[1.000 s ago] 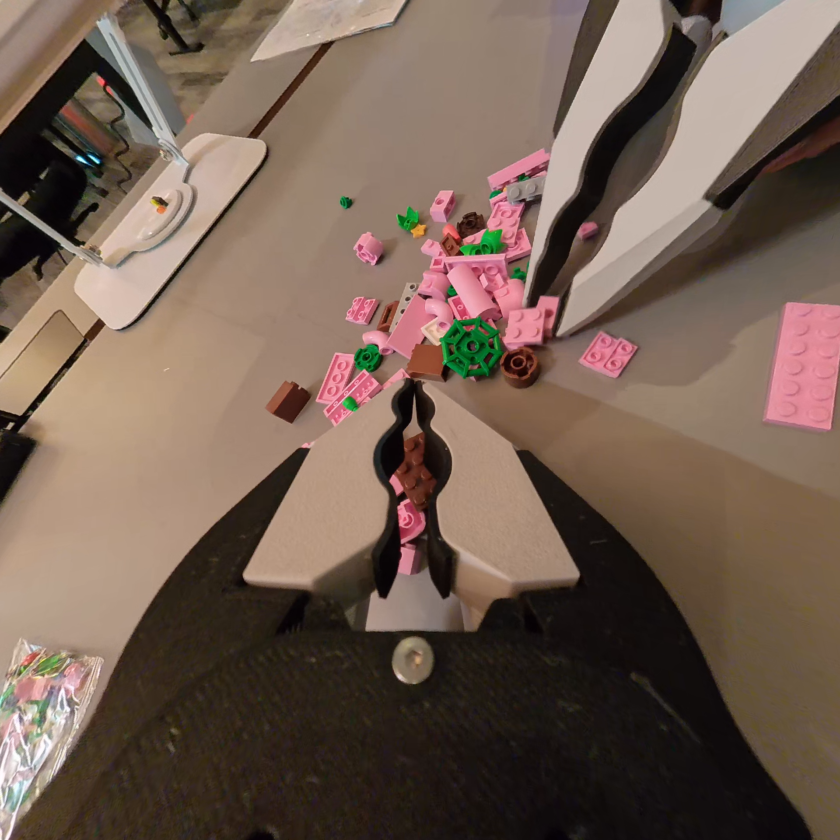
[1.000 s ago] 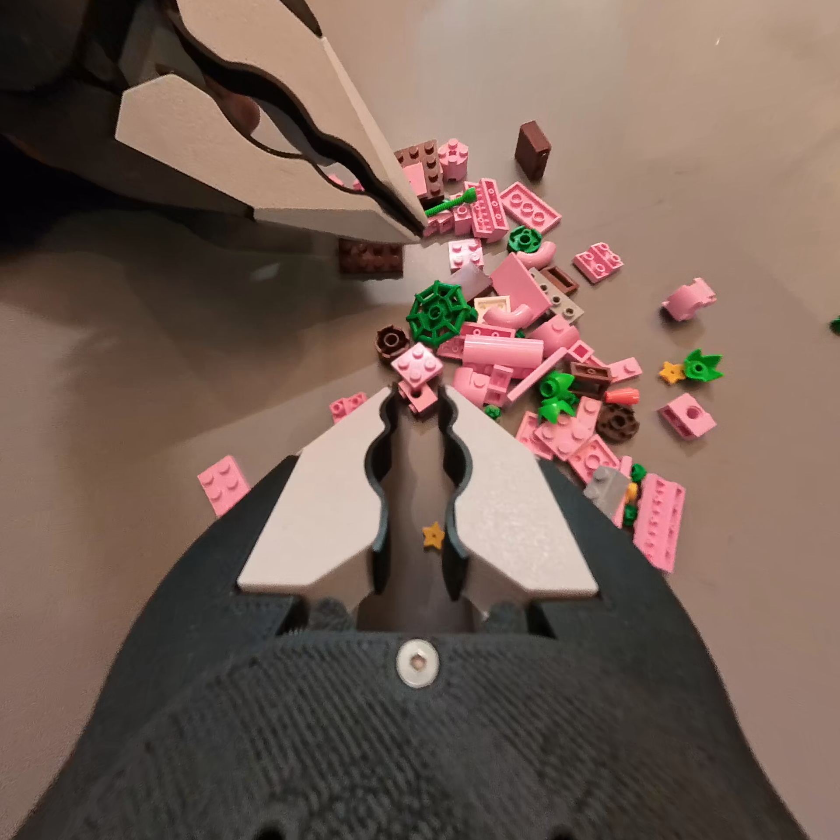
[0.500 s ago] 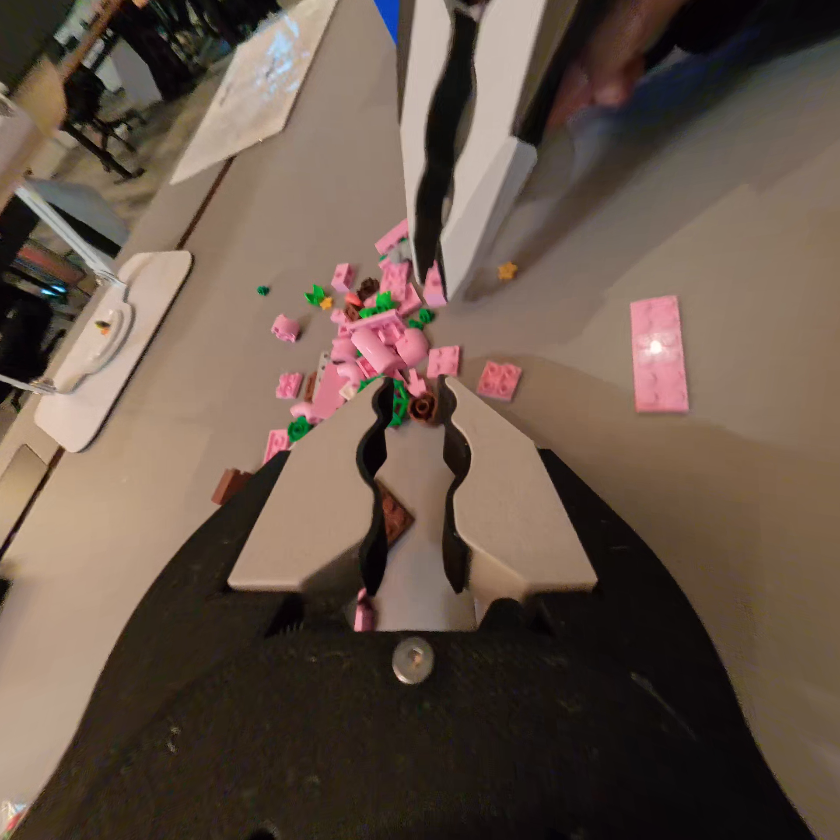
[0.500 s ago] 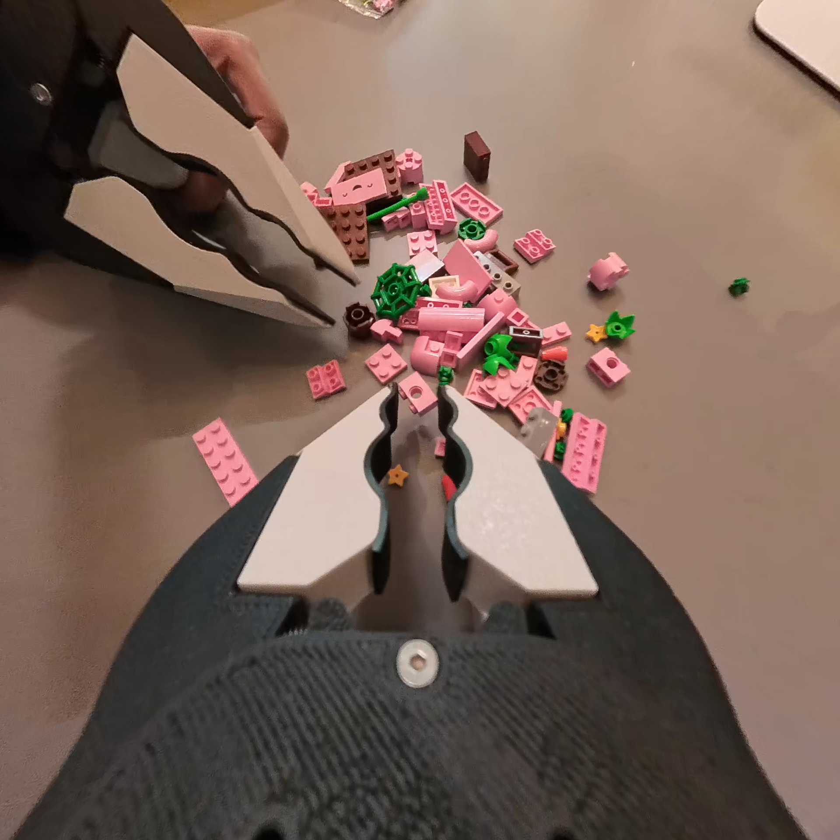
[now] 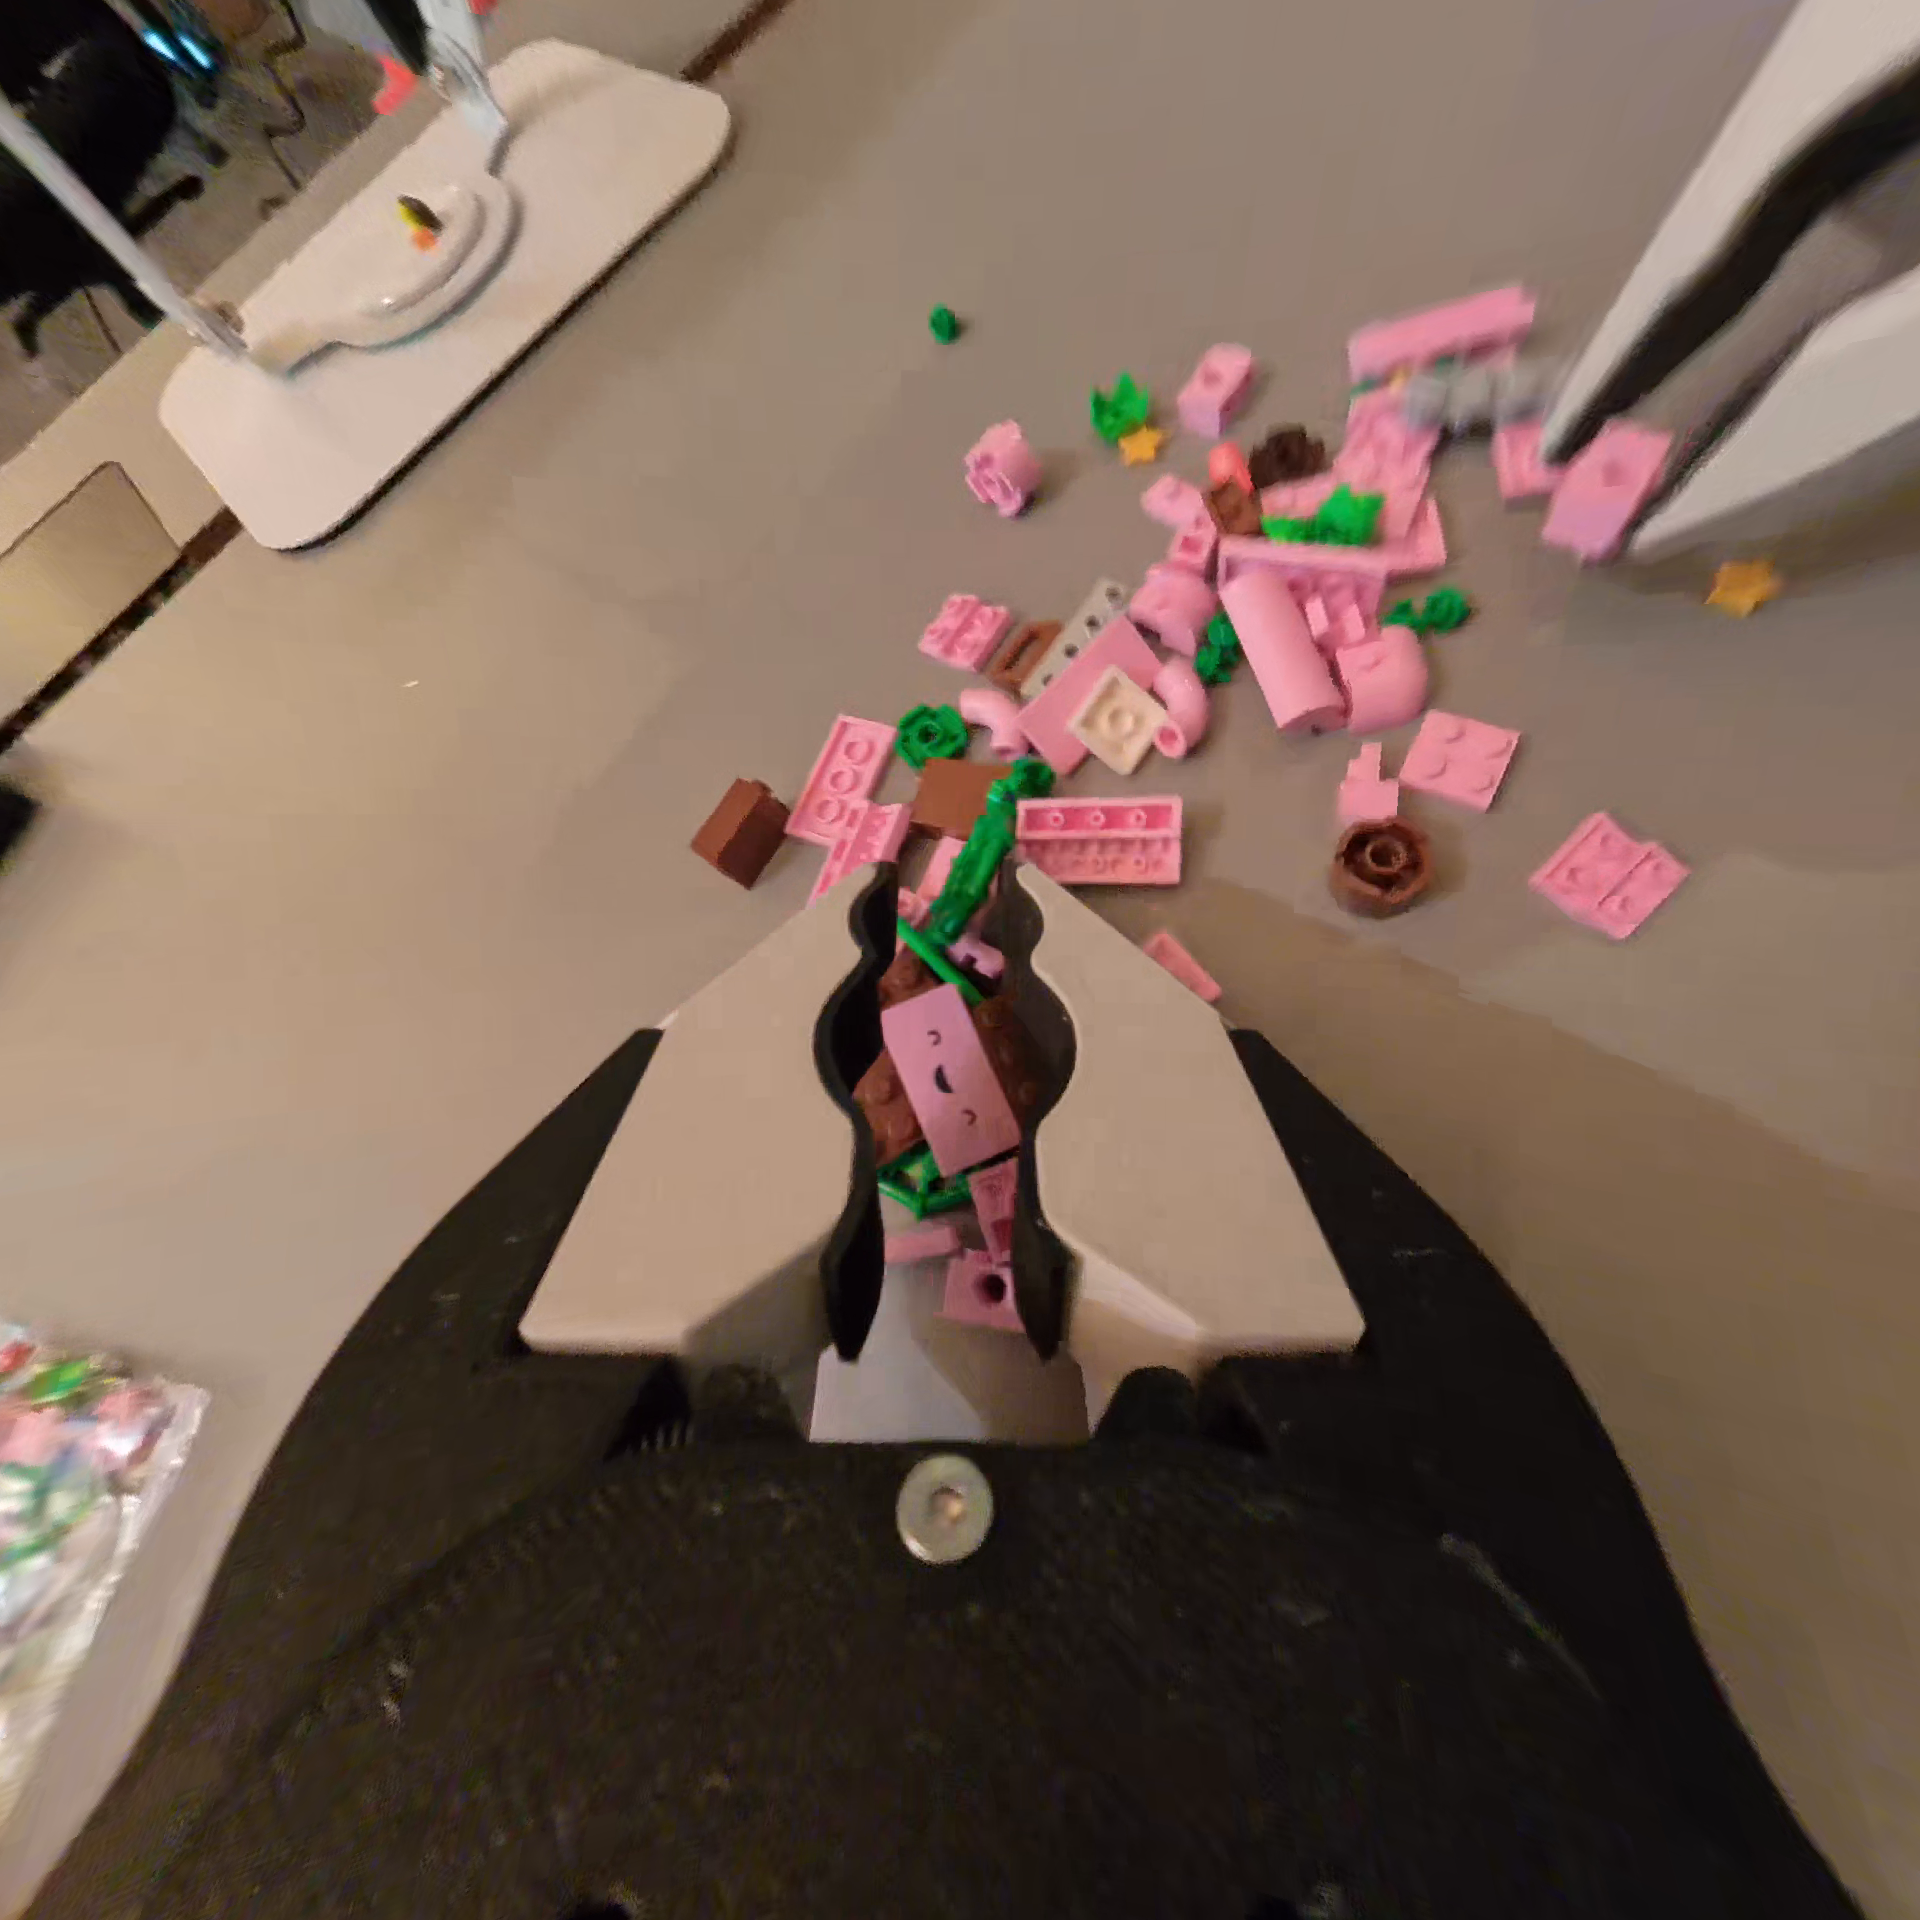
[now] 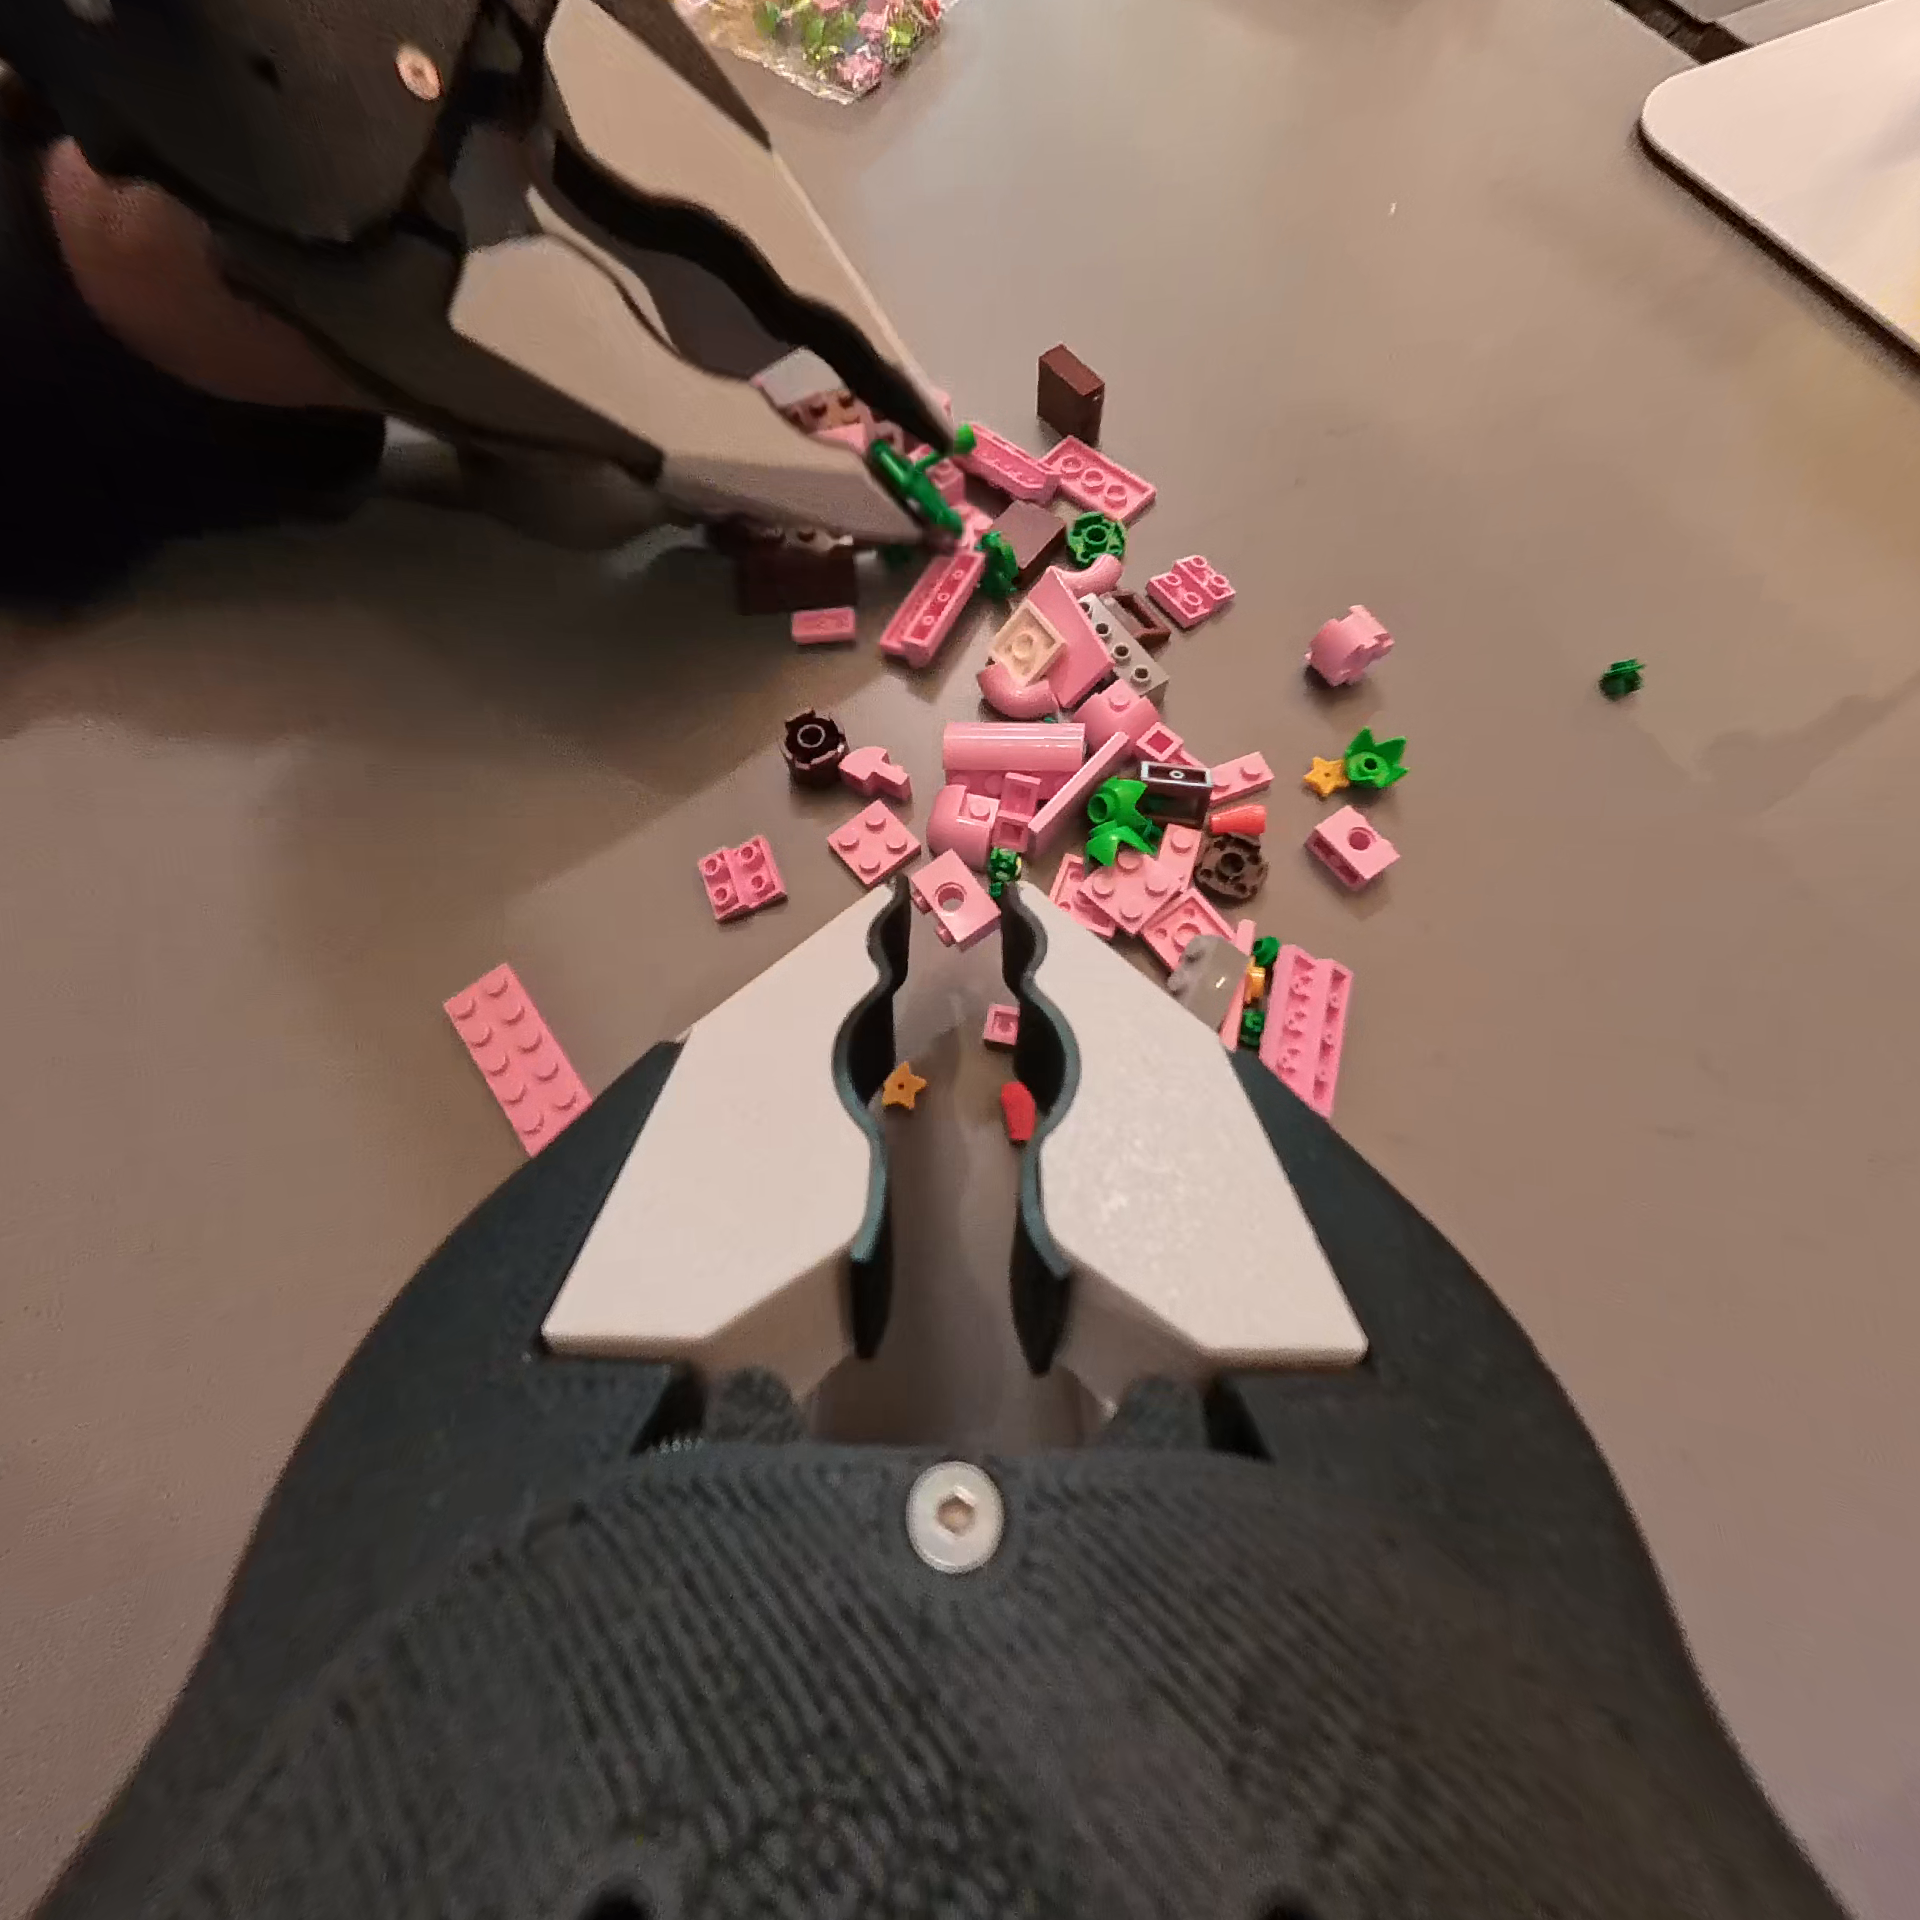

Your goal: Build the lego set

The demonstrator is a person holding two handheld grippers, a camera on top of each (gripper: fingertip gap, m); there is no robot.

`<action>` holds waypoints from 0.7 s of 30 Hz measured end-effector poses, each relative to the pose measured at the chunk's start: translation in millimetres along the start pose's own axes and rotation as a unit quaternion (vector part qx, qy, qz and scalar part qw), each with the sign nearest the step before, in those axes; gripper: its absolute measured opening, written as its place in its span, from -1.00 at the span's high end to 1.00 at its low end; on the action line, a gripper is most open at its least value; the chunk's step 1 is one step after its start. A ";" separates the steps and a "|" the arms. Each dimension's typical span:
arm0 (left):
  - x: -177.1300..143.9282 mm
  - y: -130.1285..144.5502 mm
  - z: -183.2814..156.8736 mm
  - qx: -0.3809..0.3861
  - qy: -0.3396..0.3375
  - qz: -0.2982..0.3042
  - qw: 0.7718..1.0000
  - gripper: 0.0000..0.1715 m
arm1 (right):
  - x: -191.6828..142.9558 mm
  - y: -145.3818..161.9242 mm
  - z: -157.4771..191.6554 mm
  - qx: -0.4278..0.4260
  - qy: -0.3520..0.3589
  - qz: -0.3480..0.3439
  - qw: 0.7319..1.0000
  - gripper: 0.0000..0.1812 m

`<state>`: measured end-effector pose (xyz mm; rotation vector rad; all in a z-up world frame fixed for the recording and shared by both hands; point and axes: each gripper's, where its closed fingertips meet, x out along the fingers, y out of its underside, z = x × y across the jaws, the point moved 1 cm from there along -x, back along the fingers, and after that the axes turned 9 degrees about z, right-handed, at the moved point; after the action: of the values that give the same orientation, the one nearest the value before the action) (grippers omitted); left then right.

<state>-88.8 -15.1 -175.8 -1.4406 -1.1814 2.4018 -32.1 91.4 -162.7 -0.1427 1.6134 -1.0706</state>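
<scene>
Loose pink, brown and green lego pieces lie in a pile (image 5: 1195, 675) on the grey table. My left gripper (image 5: 948, 883) is open and low over the near end of the pile. Its tips straddle a green stem (image 5: 982, 847), above a brown plate (image 5: 888, 1107) and a pink tile with a printed face (image 5: 945, 1075). In the right wrist view the left gripper (image 6: 930, 486) shows with the green stem (image 6: 909, 478) between its tips. My right gripper (image 6: 954, 899) is shut on a small pink brick with a hole (image 6: 951, 906), also seen in the left wrist view (image 5: 1610, 483).
A white stand base (image 5: 447, 270) sits at the table's far edge. A plastic bag of pieces (image 5: 73, 1455) lies near left. A long pink plate (image 6: 514, 1055), a yellow star (image 6: 904, 1086) and a round brown piece (image 5: 1382, 862) lie apart from the pile. About 12 centimetres separates my left fingertips from my right. Both grippers' tips are roughly 6 centimetres from the round brown piece (image 5: 1382, 862). The right camera catches it too, in the right wrist view (image 6: 809, 736).
My left gripper opened, lifted, then came down open onto the pile over the green stem. My right gripper pulled back from the pile with the pink brick in its tips.
</scene>
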 end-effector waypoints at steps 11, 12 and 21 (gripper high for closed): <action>1.1 18.7 23.3 -0.112 0.065 0.031 0.991 0.60 | -4.1 -2.6 1.5 -0.010 0.009 -0.004 1.000 0.82; 1.8 21.6 29.6 -0.111 0.043 0.037 0.992 0.61 | -4.3 -2.5 1.5 -0.010 0.010 -0.004 1.000 0.82; -10.2 18.0 44.9 -0.108 0.029 -0.012 0.994 0.63 | -5.4 -2.6 2.0 -0.012 0.011 -0.006 1.000 0.82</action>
<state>-113.4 -57.5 -169.2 -1.5313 -1.4743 2.2582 -29.6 92.1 -156.9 -0.1558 1.6470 -1.0654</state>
